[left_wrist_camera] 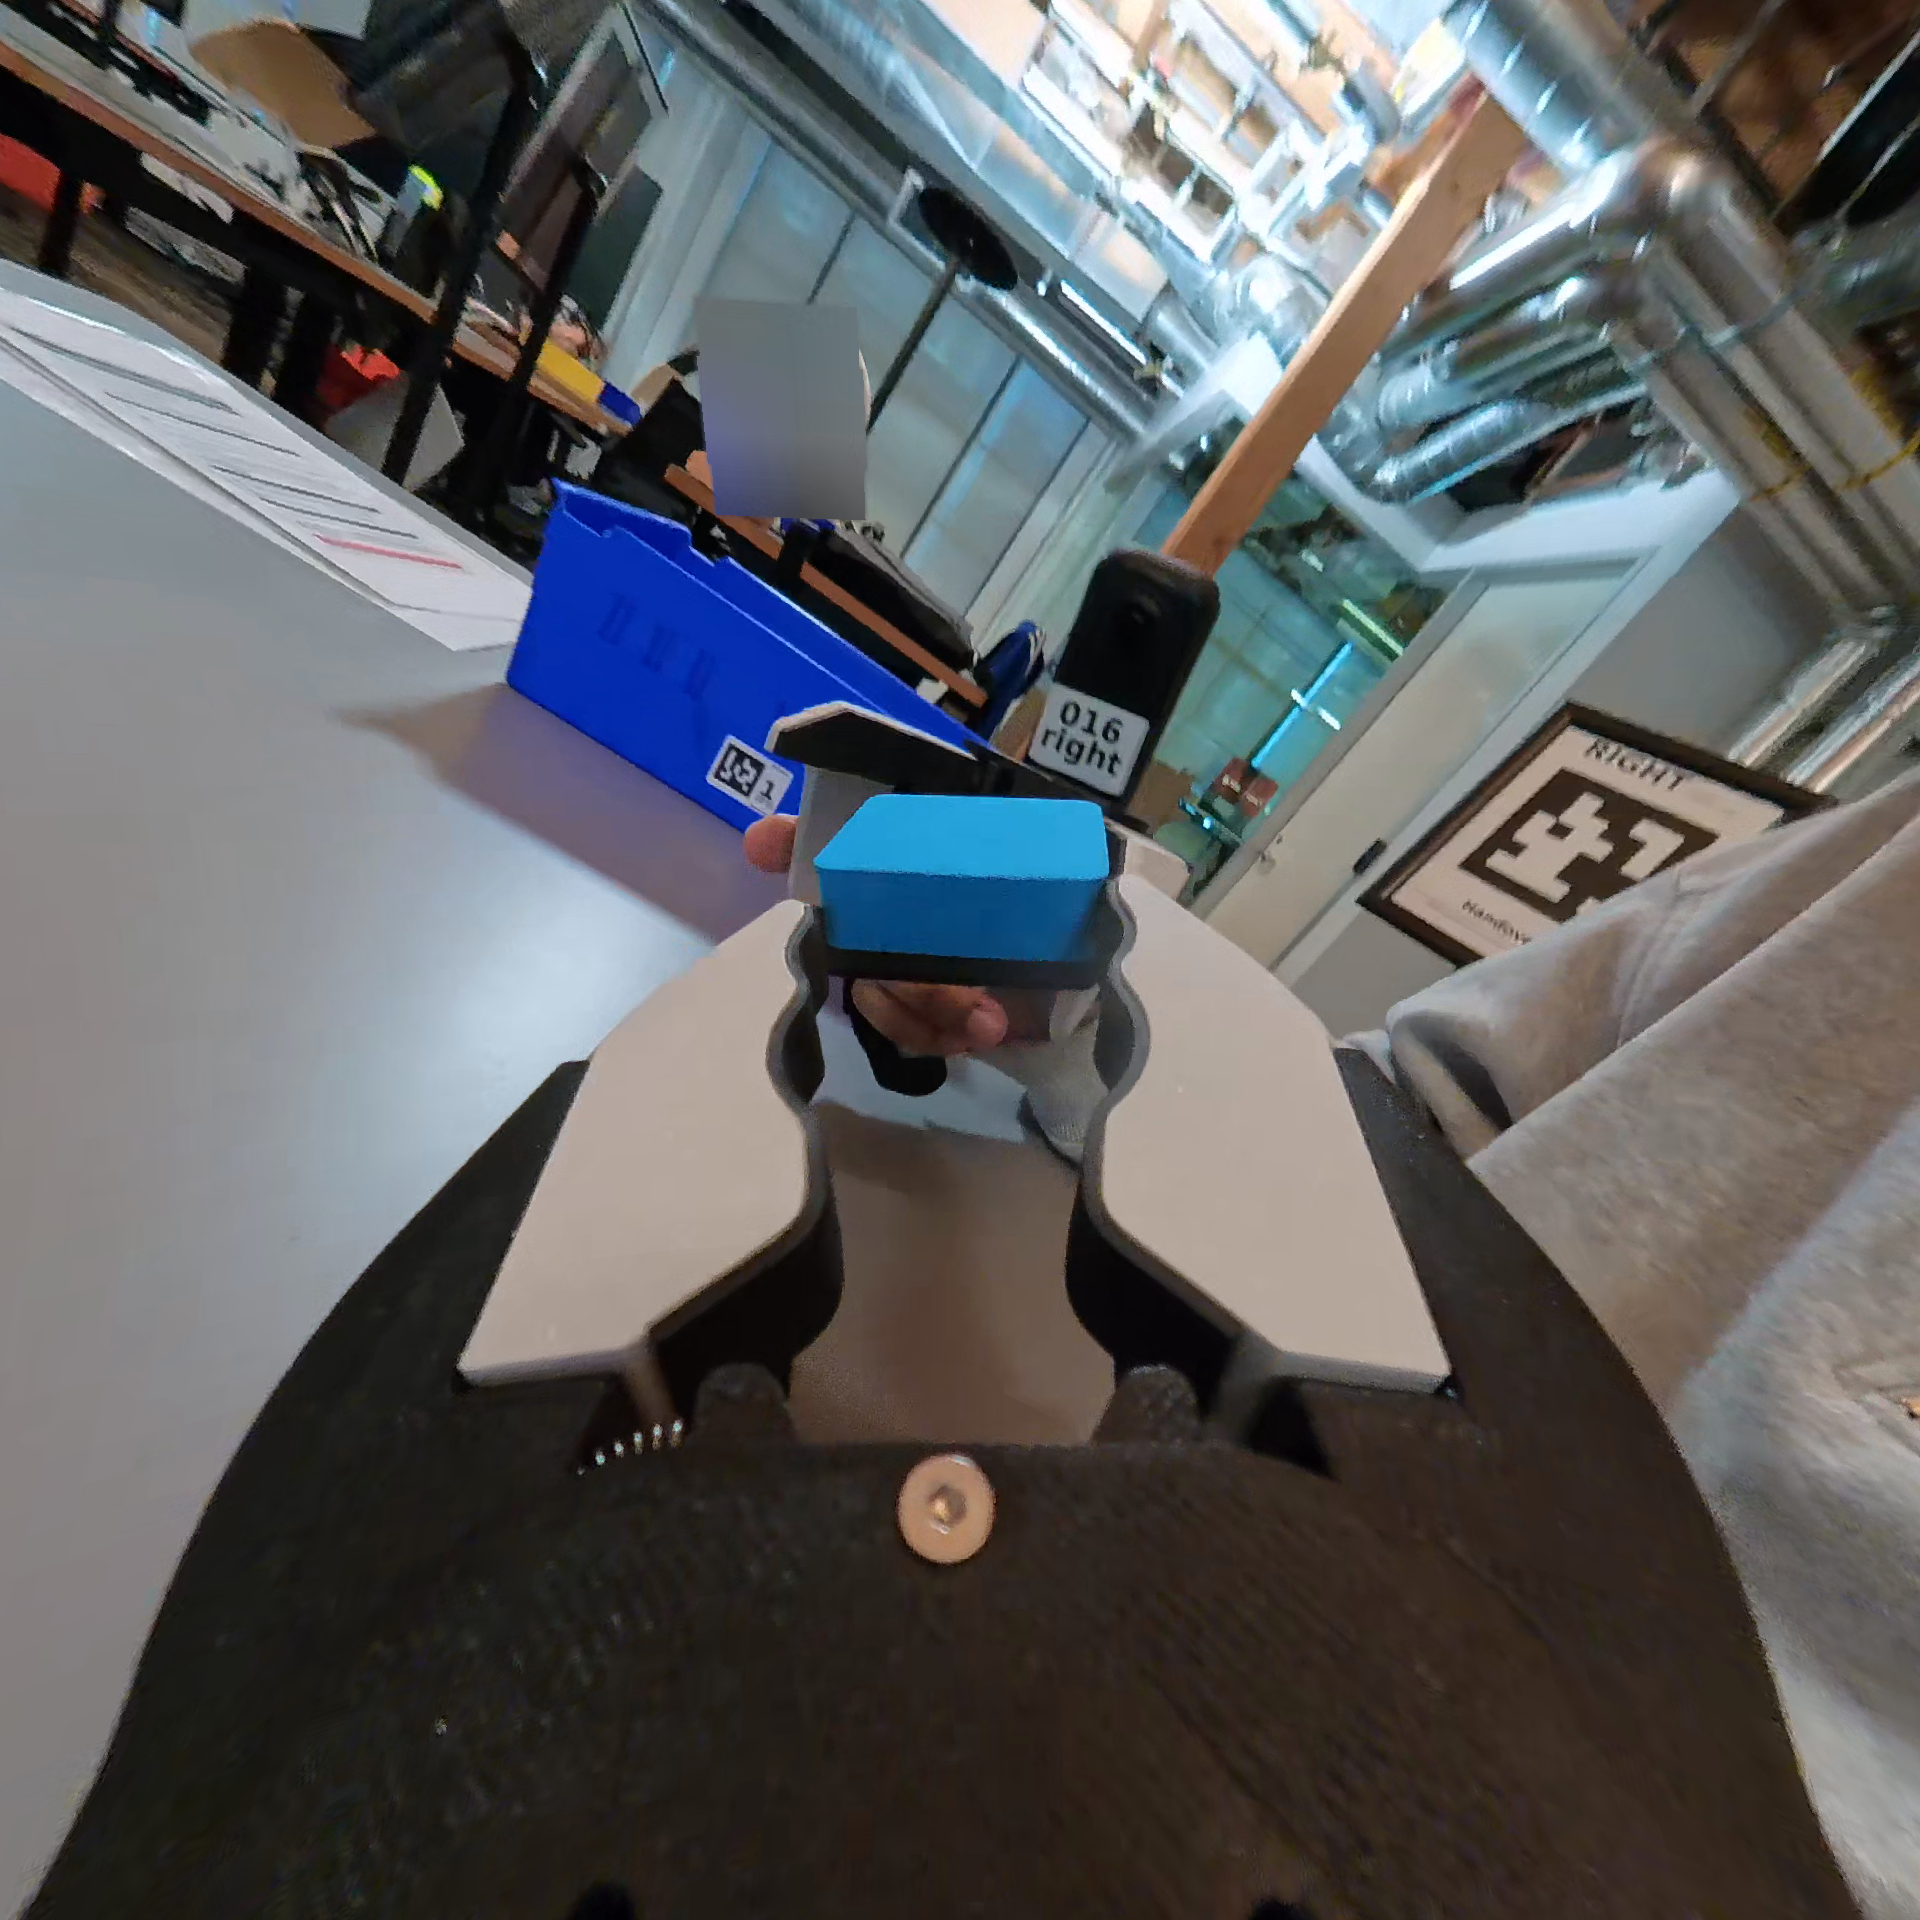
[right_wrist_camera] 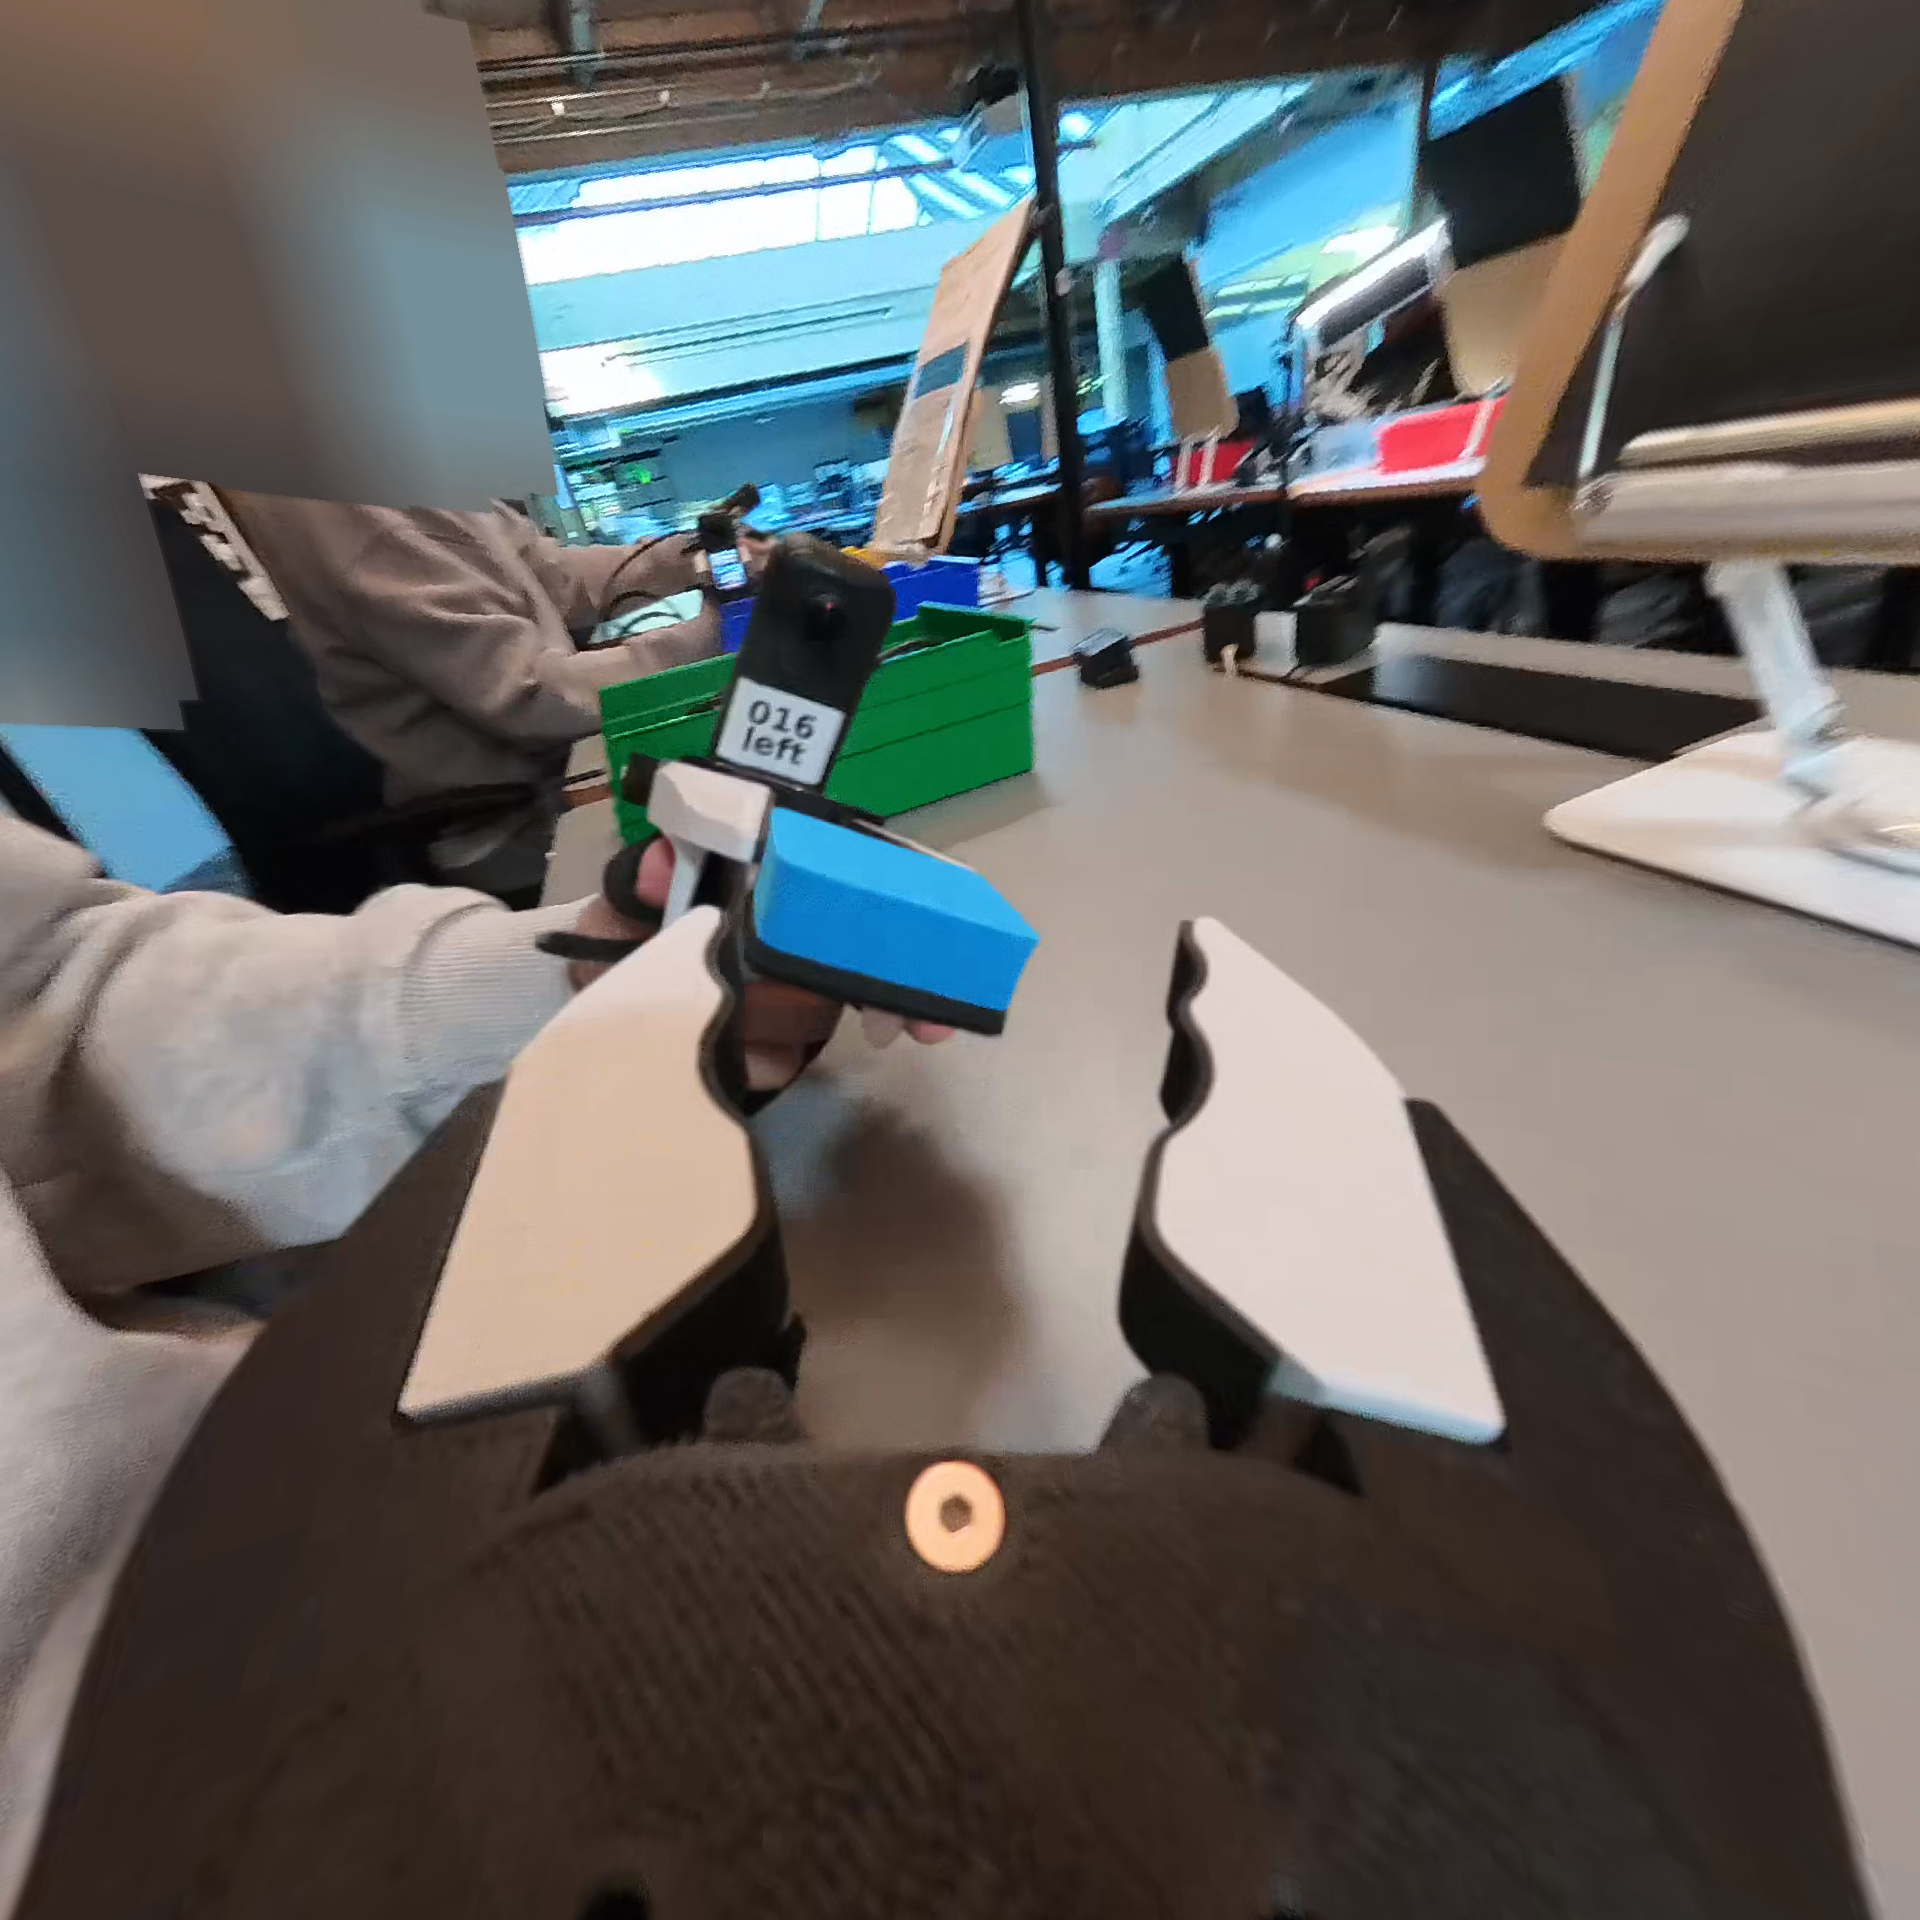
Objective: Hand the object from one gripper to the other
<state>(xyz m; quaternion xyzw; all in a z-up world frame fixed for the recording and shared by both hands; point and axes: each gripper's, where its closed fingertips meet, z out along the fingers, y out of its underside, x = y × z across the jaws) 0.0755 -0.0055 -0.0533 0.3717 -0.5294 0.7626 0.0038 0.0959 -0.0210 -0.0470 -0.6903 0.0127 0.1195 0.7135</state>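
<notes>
Left gripper [left_wrist_camera: 961, 935] clamps blue block [left_wrist_camera: 961, 878] at fingertips. Right gripper [right_wrist_camera: 951, 971] gapes wide, empty; block at its 10 o'clock.

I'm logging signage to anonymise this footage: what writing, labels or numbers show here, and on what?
I won't quote writing; these things bear it:
White label on a black camera, left wrist view.
White tag on a black camera body, right wrist view.
Framed marker poster.
Sticker on the blue bin.
Printed sheet: blurred.
Blue block: none.
</notes>
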